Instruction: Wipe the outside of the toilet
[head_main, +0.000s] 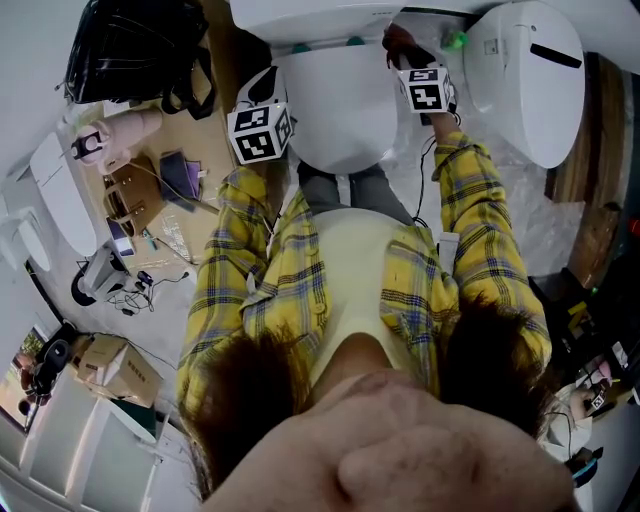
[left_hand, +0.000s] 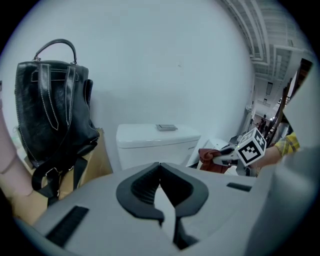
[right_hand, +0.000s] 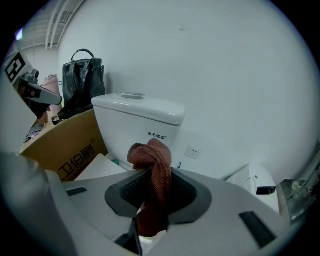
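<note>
Right tongs (right_hand: 152, 195) are clamped on a bunched reddish-brown terry cloth (right_hand: 150, 155), which is held near the tank of the white ceramic toilet (right_hand: 135, 125) standing against the wall ahead. The left tongs (left_hand: 161, 192) are pressed together on nothing. The cloth is judged soft, light and limp, best gripped at its gathered middle as it is now, whereas the glazed toilet is taken to be hard, slick and fixed. One cloth, one toilet, two tongs and one black leather handbag (left_hand: 50, 115) are counted.
</note>
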